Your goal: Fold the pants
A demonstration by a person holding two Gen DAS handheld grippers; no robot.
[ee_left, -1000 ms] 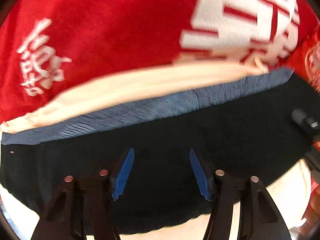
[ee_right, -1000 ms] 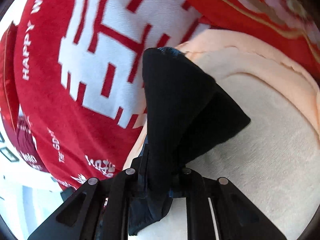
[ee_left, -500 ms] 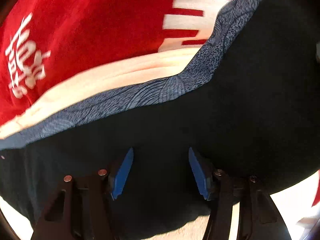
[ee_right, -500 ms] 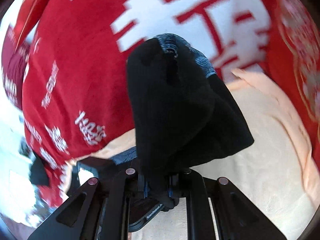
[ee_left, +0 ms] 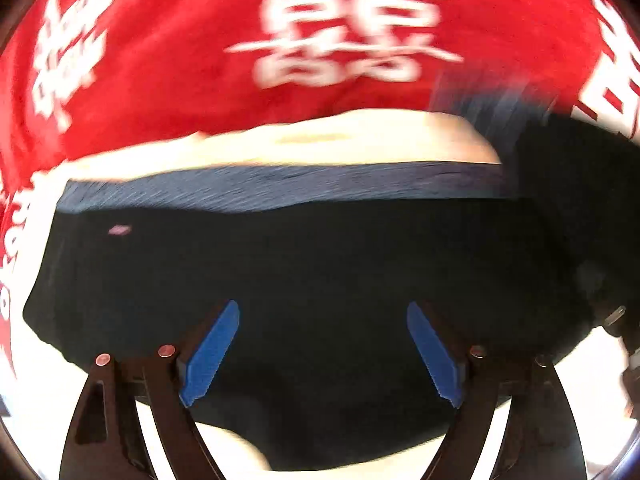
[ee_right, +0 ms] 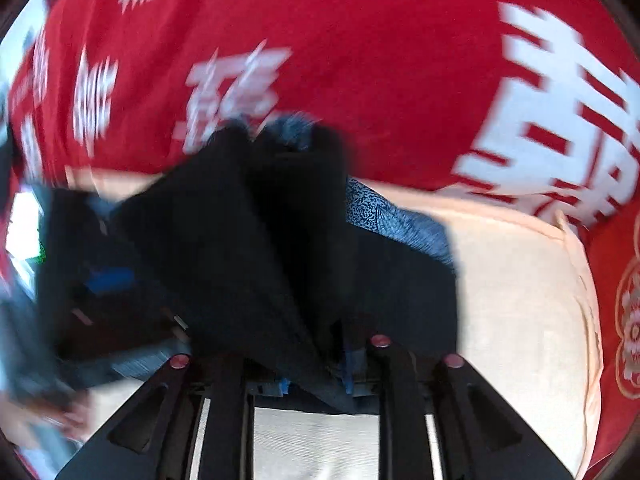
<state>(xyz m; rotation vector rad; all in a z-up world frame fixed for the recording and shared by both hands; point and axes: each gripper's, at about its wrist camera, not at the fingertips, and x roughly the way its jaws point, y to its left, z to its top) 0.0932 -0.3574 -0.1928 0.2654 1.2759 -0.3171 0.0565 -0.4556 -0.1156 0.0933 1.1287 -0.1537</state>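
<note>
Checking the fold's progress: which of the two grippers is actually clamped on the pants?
The right gripper, shut on the pants; the left gripper is open above them.

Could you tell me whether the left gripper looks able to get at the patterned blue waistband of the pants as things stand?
Probably yes. The left gripper is open above the black pants, and nothing lies between its fingers and the blue waistband ahead. The right gripper holds bunched fabric off to the side.

Motion blur smears the white lettering on the red blanket [ee_left: 168,80] and the patterned waistband [ee_left: 280,188] in the left wrist view. In the right wrist view the pants [ee_right: 248,248] cover the right gripper [ee_right: 316,384] pads; the left part of the picture is blurred beyond identification. Picture edges cut off the blanket.
</note>
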